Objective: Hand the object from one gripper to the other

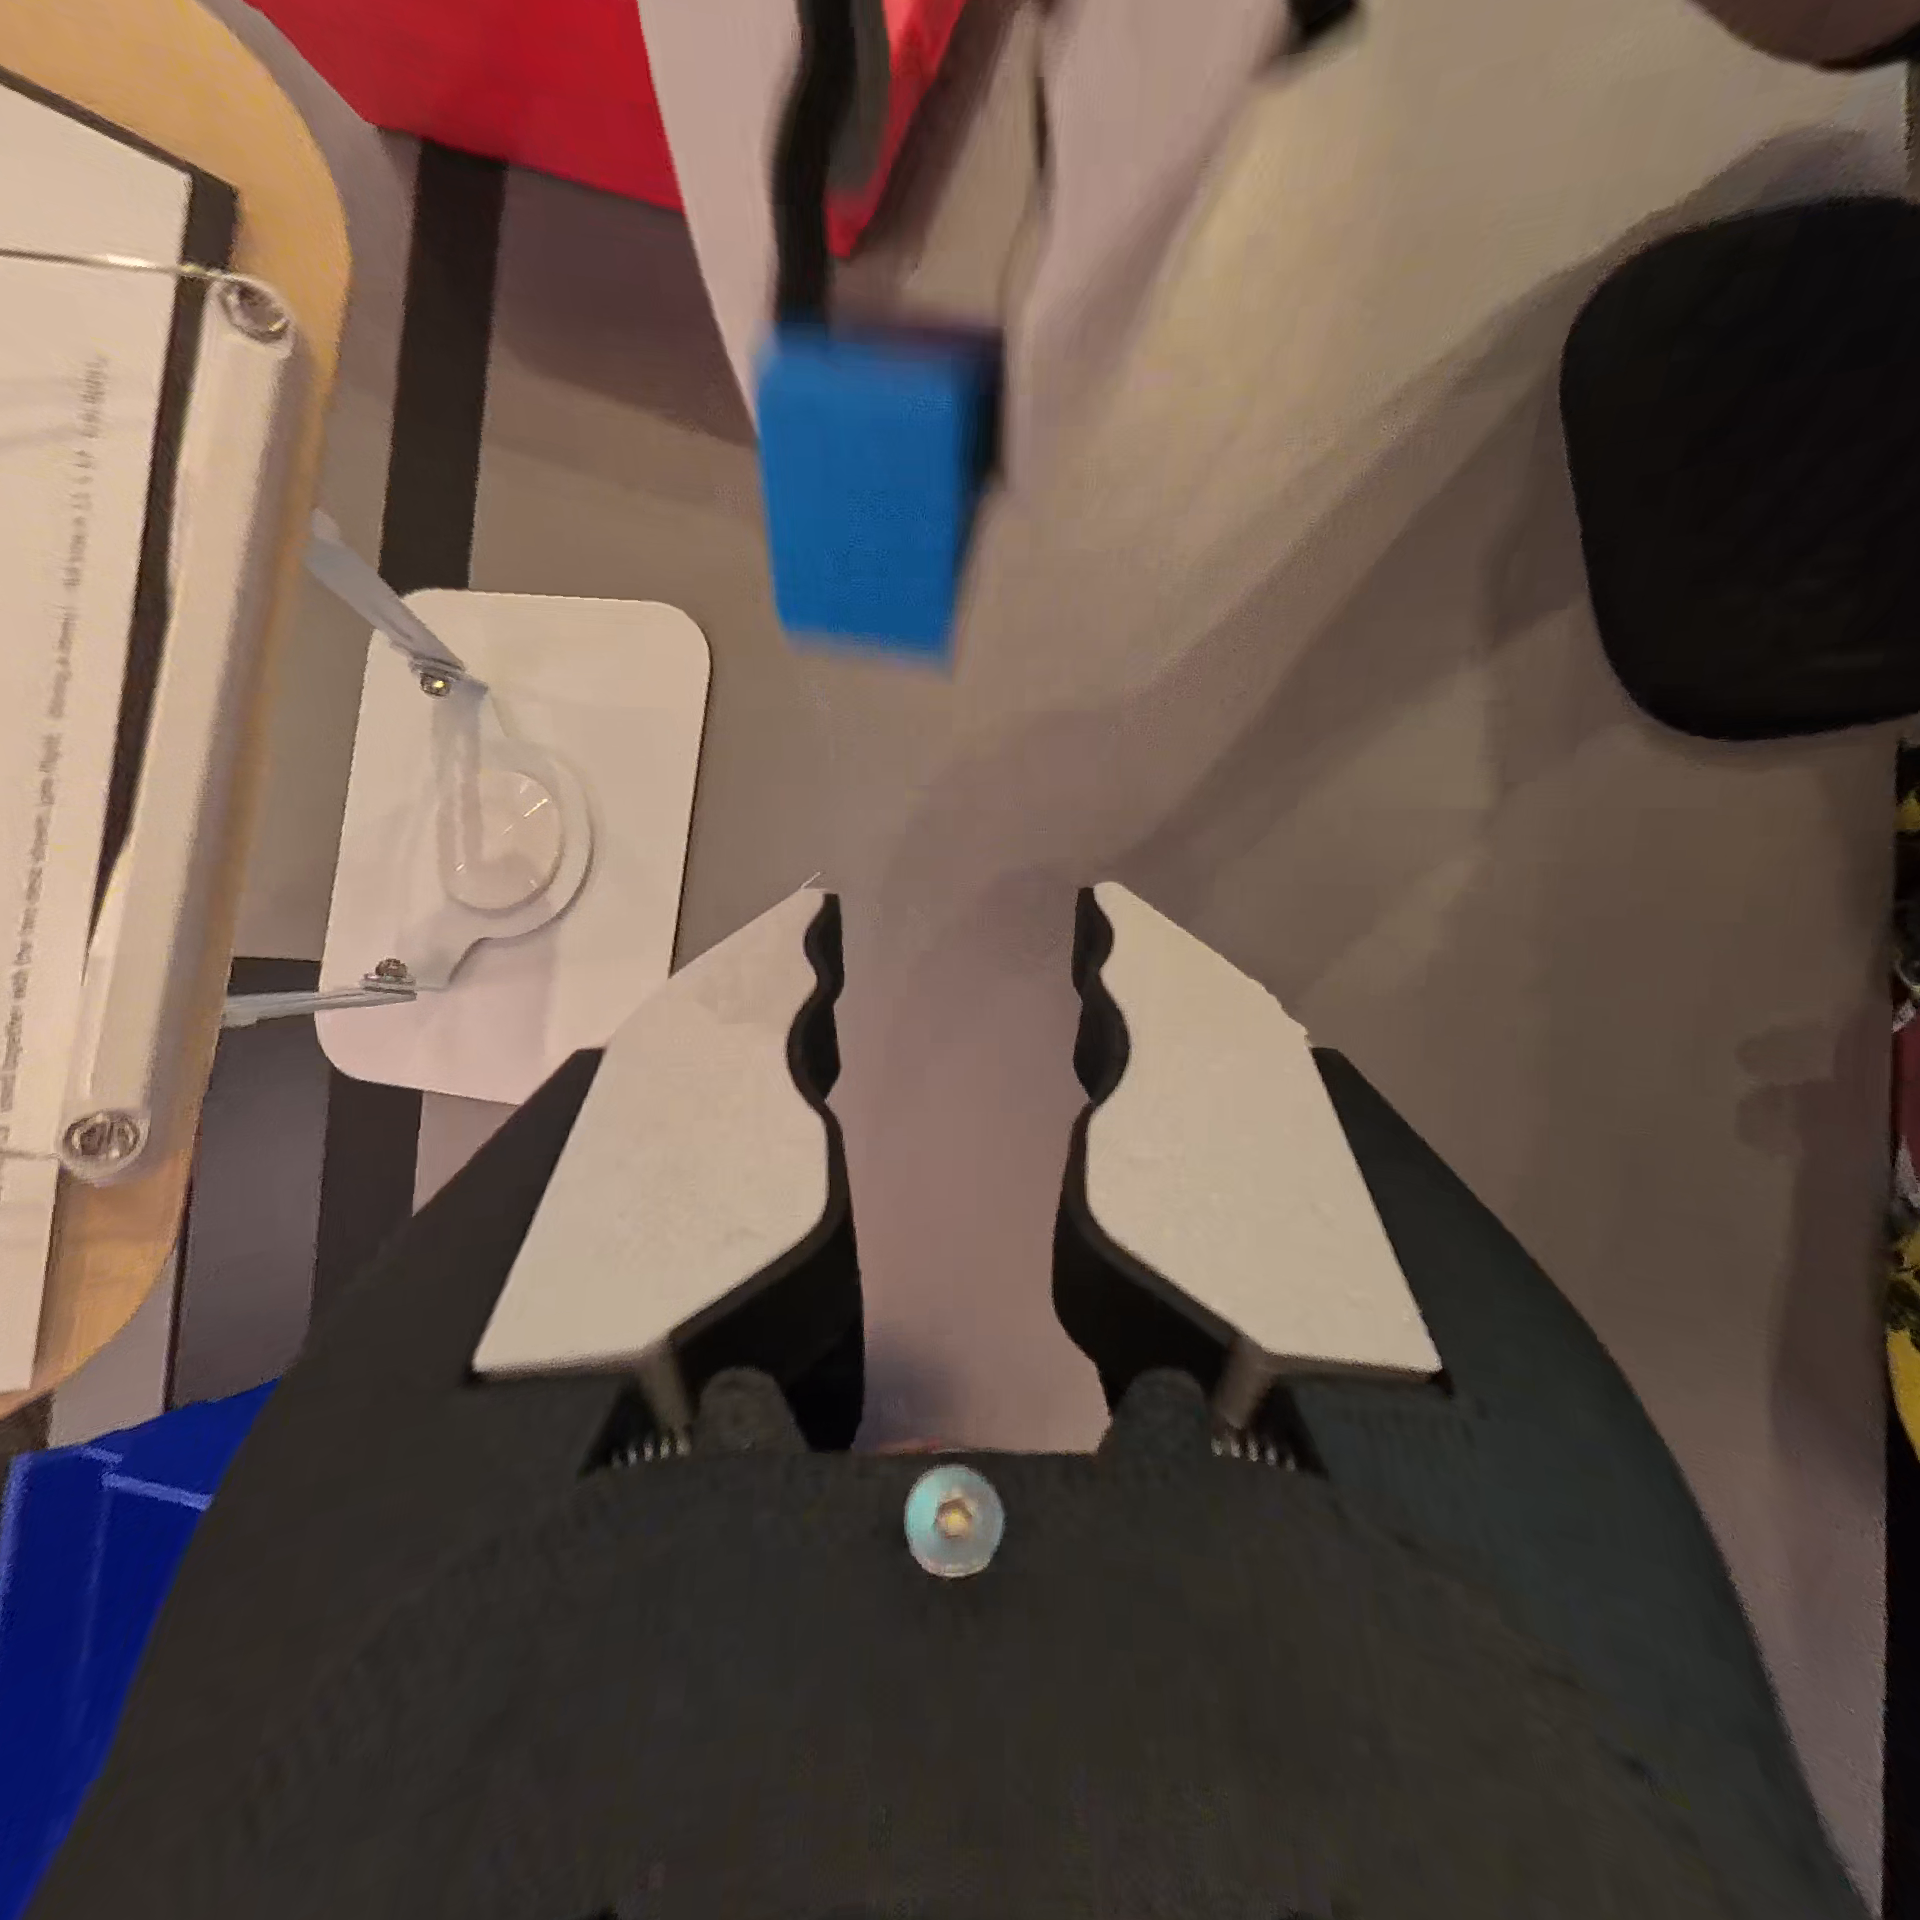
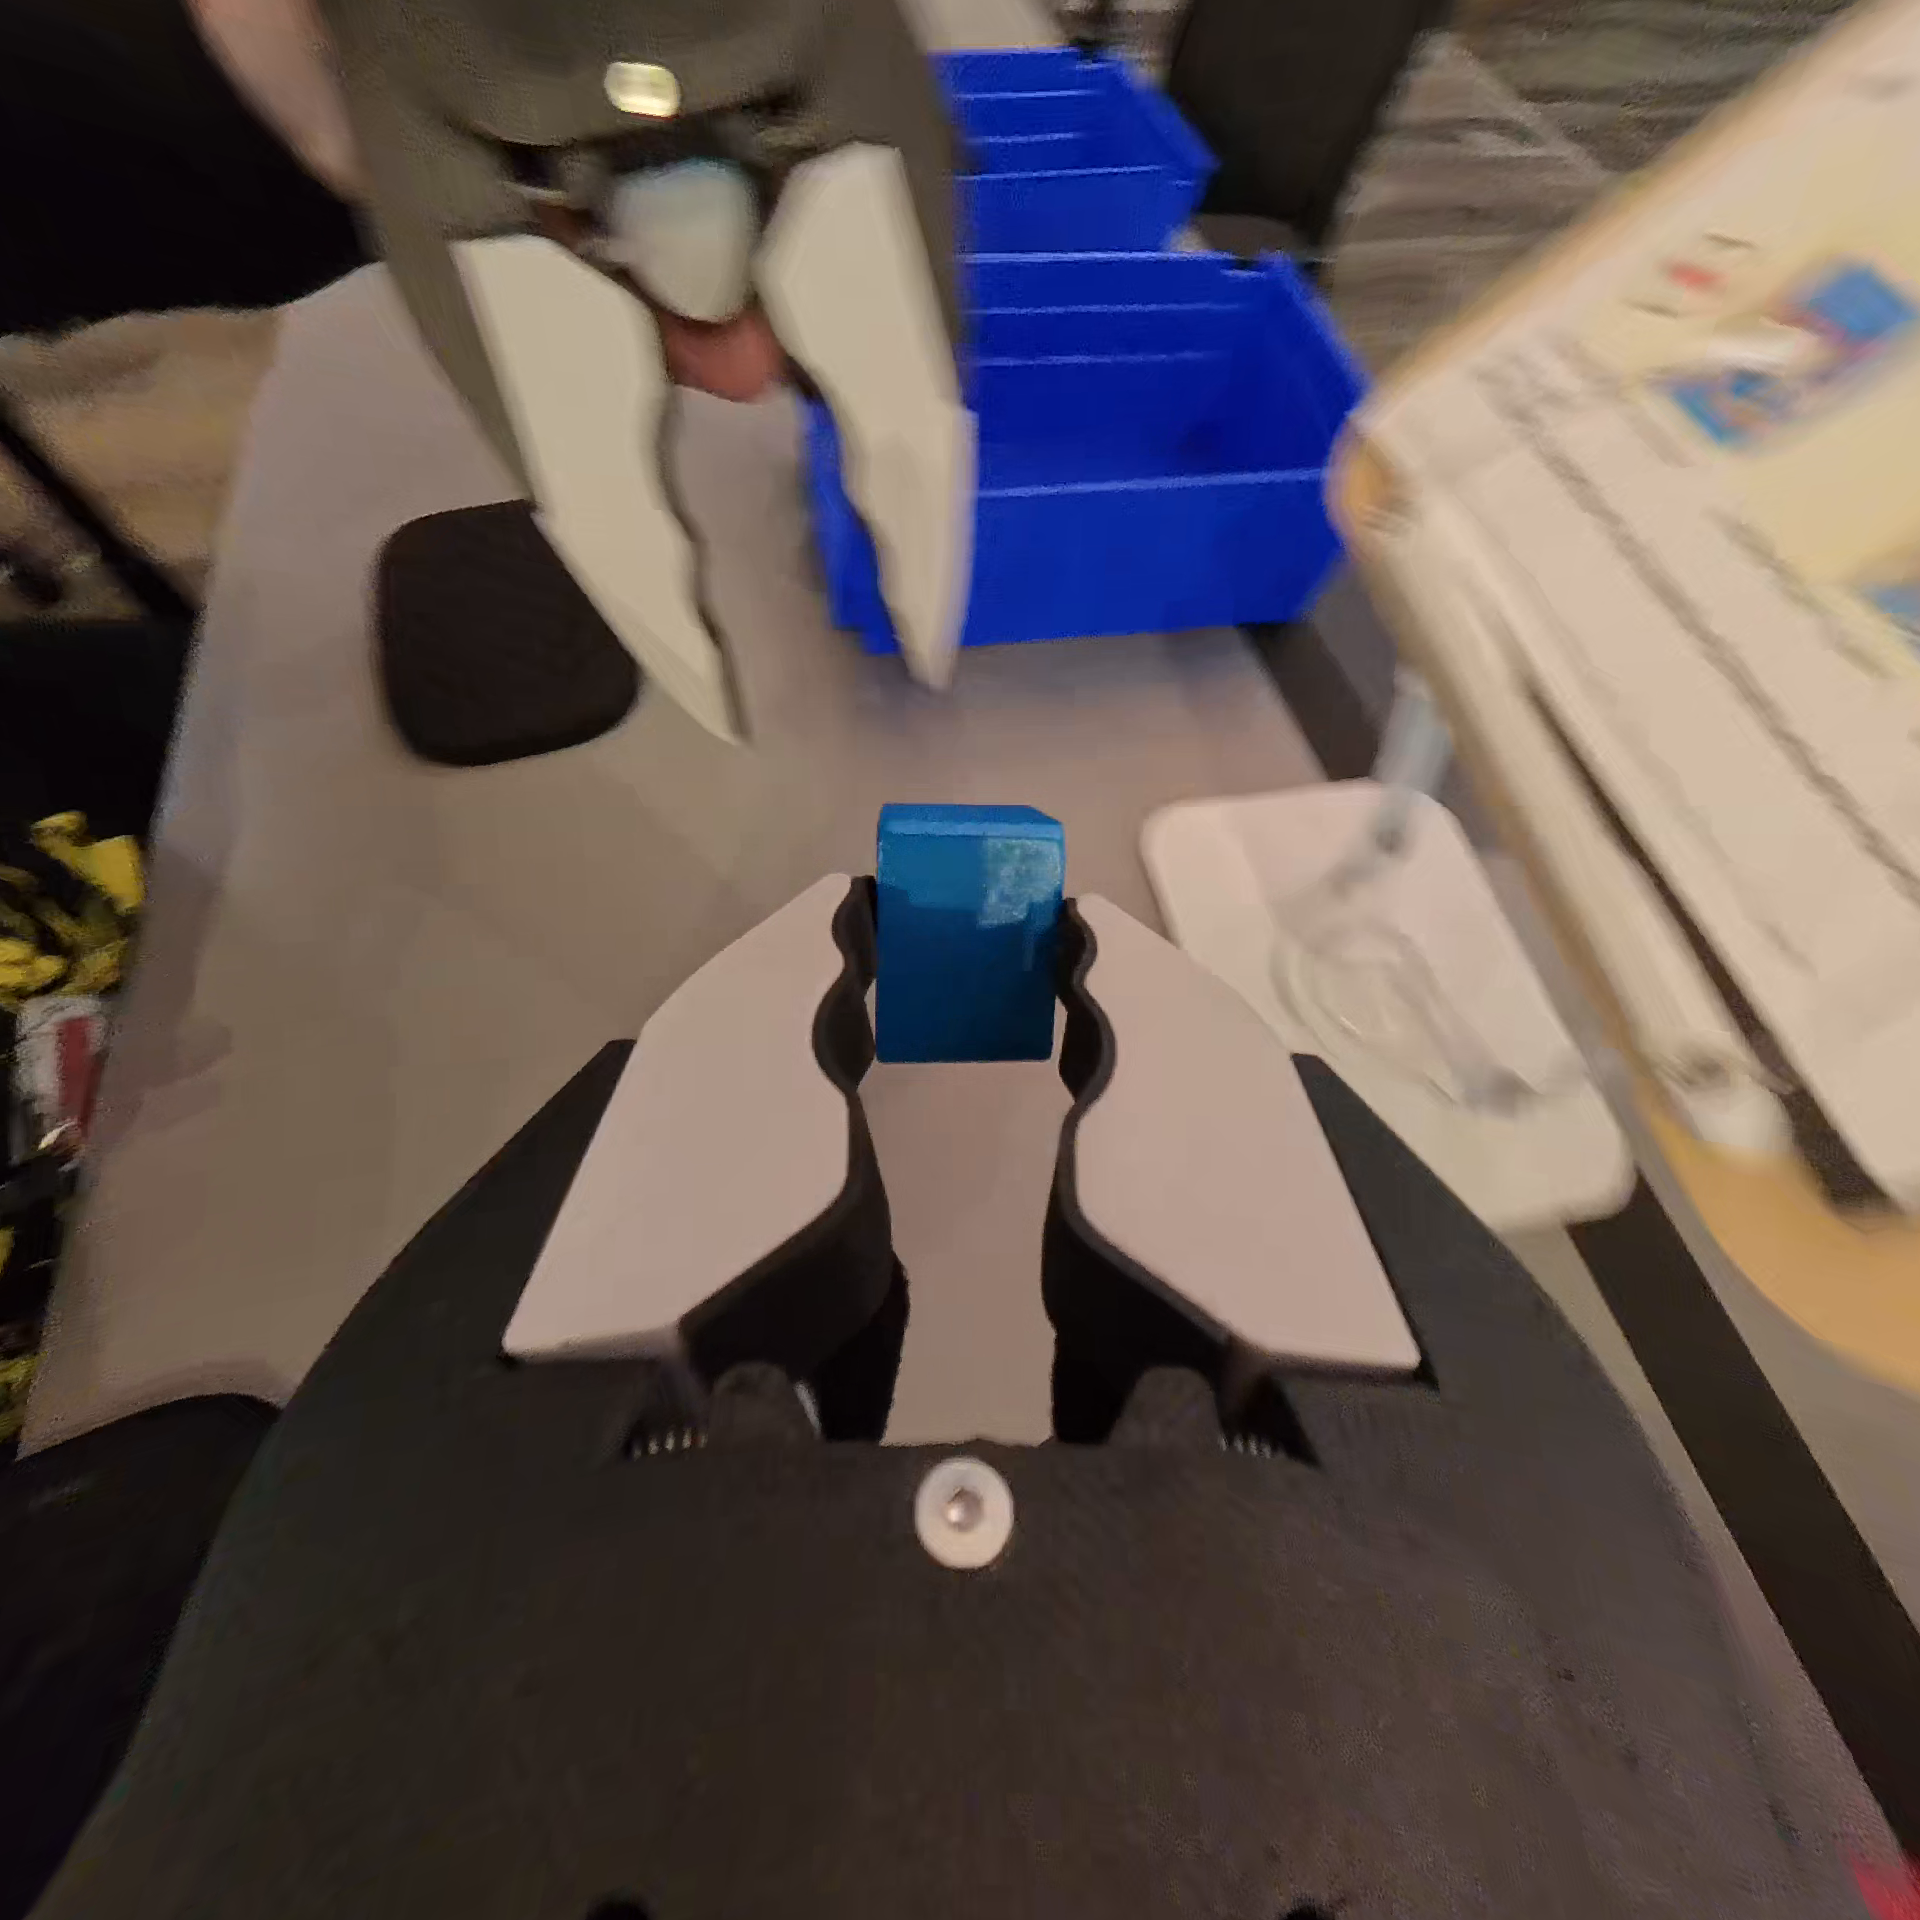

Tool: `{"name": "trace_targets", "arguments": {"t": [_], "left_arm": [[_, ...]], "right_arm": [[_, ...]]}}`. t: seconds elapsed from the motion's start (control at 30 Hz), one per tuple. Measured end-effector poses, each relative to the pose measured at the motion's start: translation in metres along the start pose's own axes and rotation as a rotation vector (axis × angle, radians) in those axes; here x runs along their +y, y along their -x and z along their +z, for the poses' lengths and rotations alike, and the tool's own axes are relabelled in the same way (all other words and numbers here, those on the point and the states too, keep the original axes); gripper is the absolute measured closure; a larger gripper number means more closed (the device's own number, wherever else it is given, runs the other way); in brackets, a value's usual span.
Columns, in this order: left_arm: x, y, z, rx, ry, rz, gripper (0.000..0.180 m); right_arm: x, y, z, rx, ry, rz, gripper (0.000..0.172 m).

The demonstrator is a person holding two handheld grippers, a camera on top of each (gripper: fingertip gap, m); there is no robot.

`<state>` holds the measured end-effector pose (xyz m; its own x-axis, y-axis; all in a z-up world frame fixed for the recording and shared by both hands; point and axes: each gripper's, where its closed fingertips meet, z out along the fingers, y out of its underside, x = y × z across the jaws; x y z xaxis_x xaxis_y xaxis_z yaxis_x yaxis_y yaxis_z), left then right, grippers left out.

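Step in hand, as I judge it: the transfer itself. The blue block (image 2: 968,940) sits in the right claw (image 2: 966,935), its dark pads pressed on both side faces, with the block's top end standing proud of the fingertips and clear above the grey surface (image 2: 416,987).

The left claw (image 1: 956,914) has its jaws apart with nothing between them; in its own view the block (image 1: 868,488) lies ahead, well apart from its tips and blurred.

Pose: seen from the right wrist, the left claw (image 2: 831,707) hangs tips-down above and beyond the block, tilted toward it — not touching.

Which way the hand-off runs cannot be told from this instant. If the left is to receive: line its pads across the block's free end, shut, and only then let the right release.

Blue bins (image 2: 1143,416) stand behind.
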<state>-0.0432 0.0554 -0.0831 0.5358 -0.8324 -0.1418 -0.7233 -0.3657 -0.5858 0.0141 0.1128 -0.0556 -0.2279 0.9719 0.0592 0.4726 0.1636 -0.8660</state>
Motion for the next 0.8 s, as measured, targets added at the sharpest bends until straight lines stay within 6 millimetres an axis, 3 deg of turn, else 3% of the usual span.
{"name": "trace_targets", "arguments": {"t": [0.1, 0.2, 0.3, 0.37, 0.47, 0.6, 0.8], "left_arm": [[0.013, 0.007, -0.005, -0.032, -0.016, -0.045, 0.146], [0.033, 0.011, -0.004, -0.059, -0.003, -0.091, 0.151], [0.045, 0.009, -0.003, -0.047, -0.031, -0.137, 0.152], [0.052, 0.009, -0.001, -0.049, -0.044, -0.157, 0.153], [0.058, 0.009, -0.001, -0.049, -0.069, -0.185, 0.153], [0.069, 0.008, -0.003, -0.053, -0.075, -0.193, 0.153], [0.081, 0.007, -0.005, -0.05, -0.086, -0.199, 0.153]], "right_arm": [[0.043, -0.075, -0.063, 0.243, 0.036, 0.166, 0.141], [0.119, -0.156, -0.133, 0.584, 0.173, 0.374, 0.141], [0.19, -0.204, -0.182, 0.799, 0.289, 0.542, 0.141], [0.227, -0.223, -0.194, 0.864, 0.347, 0.635, 0.141], [0.26, -0.244, -0.204, 0.943, 0.428, 0.707, 0.141], [0.283, -0.262, -0.219, 1.008, 0.551, 0.741, 0.141], [0.314, -0.28, -0.214, 0.981, 0.715, 0.788, 0.141]]}}
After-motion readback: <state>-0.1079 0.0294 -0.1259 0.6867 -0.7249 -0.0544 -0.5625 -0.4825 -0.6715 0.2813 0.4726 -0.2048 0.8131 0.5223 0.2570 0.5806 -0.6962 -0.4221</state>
